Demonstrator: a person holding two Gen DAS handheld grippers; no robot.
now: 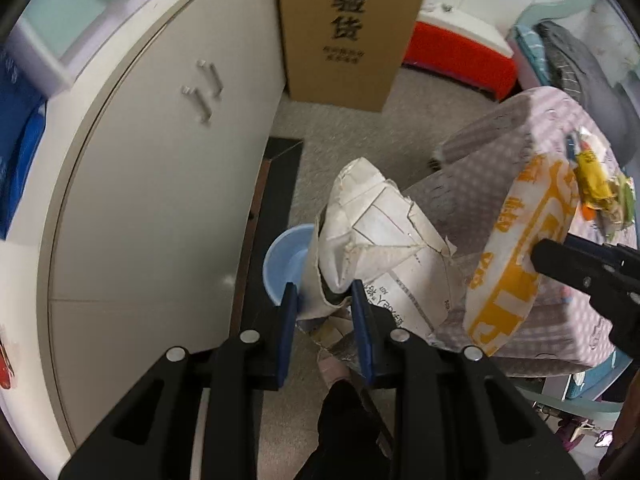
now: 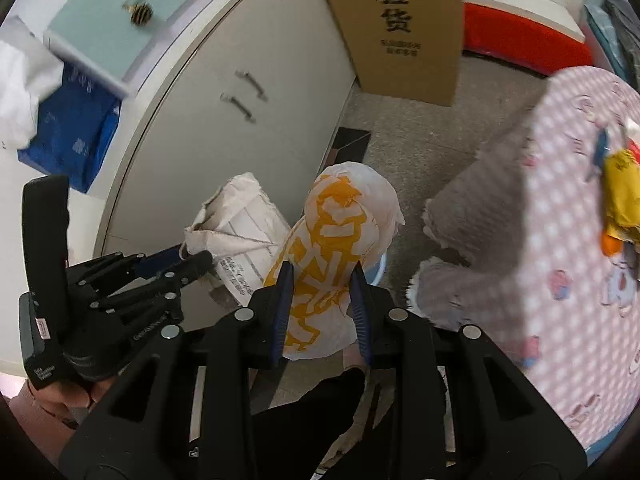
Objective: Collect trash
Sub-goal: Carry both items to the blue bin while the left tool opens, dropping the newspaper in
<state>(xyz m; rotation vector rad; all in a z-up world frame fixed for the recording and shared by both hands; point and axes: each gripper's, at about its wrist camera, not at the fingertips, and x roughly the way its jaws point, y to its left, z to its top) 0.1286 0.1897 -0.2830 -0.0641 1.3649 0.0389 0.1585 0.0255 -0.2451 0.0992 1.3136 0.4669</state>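
Left gripper [image 1: 325,300]: blue pads closed on the lower edge of a torn white paper sack [image 1: 380,240] printed with grey text; sack is held upright above the floor.

Right gripper [image 2: 320,292]: pads clamped on a crumpled white-and-orange wrapper [image 2: 336,248], held just beside the sack.

Beneath both: pale blue basin [image 1: 286,264] on the speckled grey floor [image 1: 360,132].

Left side: white cabinet [image 1: 160,200] with two bar handles.

Right side: table under a pink patterned cloth [image 2: 568,240], bearing yellow crumpled wrappers [image 2: 622,184] near its far edge.

Behind: tall brown cardboard box [image 1: 352,28] with black characters; red-and-white container [image 1: 460,52] farther back.
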